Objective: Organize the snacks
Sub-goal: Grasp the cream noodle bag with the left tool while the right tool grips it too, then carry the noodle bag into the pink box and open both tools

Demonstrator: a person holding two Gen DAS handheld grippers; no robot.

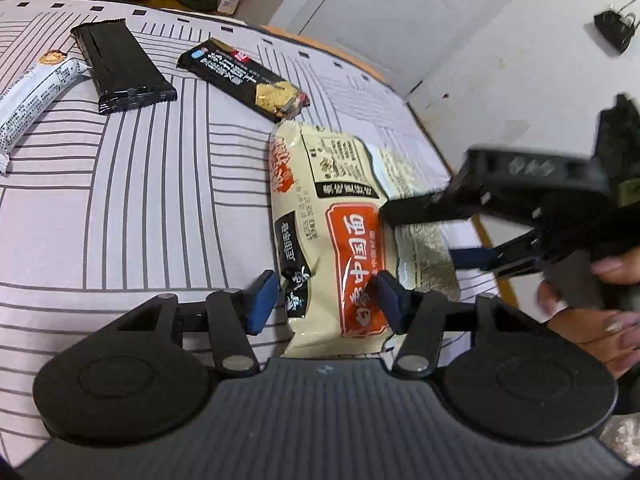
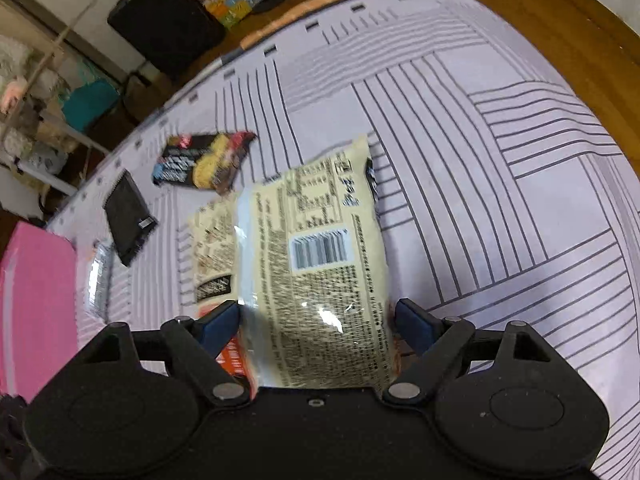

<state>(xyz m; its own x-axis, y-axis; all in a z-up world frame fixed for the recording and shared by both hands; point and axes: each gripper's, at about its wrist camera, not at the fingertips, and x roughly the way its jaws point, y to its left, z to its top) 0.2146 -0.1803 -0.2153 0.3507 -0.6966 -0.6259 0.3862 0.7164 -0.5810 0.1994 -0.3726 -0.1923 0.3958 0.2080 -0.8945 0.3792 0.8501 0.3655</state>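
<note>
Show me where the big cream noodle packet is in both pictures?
Left wrist view: the cream noodle packet lies centre-right on the striped cloth, its near end between the left gripper fingers.
Right wrist view: the packet fills the lower centre, between the right gripper fingers.
Shared landmark: the black cracker packet lies just beyond it.

White snack bar (image 1: 30, 98) cut off at left edge — pink box (image 2: 34, 312) blurred.
</note>
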